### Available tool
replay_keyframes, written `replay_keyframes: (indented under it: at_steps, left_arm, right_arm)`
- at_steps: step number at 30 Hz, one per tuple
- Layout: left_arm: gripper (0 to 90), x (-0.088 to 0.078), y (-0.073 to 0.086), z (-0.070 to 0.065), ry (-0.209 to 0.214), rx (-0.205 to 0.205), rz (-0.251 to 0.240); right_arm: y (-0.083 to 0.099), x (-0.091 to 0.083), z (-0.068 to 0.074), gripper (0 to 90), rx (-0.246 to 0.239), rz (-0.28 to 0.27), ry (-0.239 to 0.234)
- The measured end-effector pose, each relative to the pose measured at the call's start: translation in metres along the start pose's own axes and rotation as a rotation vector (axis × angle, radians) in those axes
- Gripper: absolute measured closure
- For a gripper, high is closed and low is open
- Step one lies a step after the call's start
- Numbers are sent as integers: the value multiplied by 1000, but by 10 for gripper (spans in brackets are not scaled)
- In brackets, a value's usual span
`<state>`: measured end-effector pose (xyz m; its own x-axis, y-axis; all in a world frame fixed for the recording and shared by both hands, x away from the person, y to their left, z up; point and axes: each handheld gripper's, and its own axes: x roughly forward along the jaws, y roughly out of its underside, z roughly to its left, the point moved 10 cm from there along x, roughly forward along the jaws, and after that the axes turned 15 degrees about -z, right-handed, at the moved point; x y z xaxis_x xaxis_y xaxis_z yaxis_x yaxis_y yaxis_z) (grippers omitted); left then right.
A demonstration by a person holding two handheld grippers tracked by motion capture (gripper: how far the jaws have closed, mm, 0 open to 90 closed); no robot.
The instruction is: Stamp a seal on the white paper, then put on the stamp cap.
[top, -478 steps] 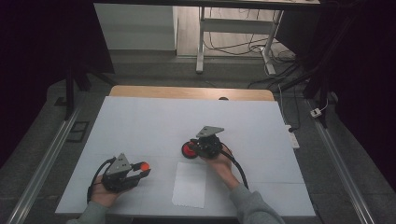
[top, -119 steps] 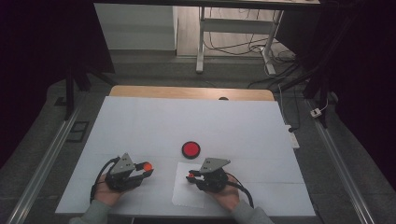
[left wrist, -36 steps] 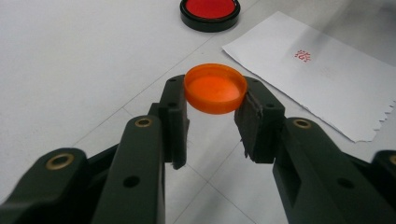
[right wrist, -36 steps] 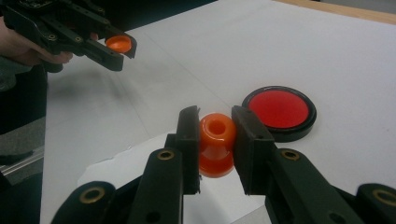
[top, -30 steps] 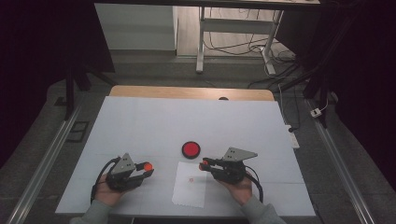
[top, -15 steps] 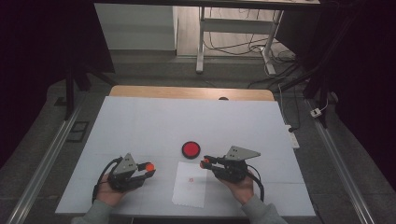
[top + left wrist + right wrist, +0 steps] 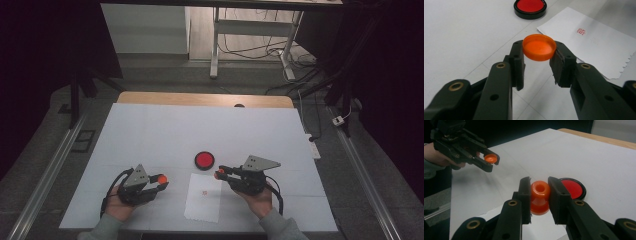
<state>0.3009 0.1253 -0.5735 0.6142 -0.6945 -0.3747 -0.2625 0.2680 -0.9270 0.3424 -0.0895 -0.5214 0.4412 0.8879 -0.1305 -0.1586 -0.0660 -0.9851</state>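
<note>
ink pad [image 7: 204, 160] behind paper sheet [image 7: 204, 197], on table [image 7: 150, 130].

Stamp mark [image 7: 581, 31]: a small red imprint on the paper [image 7: 599, 47], too small and blotchy to read.
Same mark, high view [image 7: 204, 193]: a tiny red dot on the paper [image 7: 202, 207], not legible.
Ink pad [image 7: 530, 6]: plain red face in a black rim, bearing no lettering.
Other readable text, labels or numbers: none.
</note>
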Motion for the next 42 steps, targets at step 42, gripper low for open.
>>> replay_keyframes:
  at_steps: [42]
  left_arm:
    - [646,77,-27,-66,206,79,40]
  right_arm:
    - [-7,-4,4,719,-3,-19,-3]
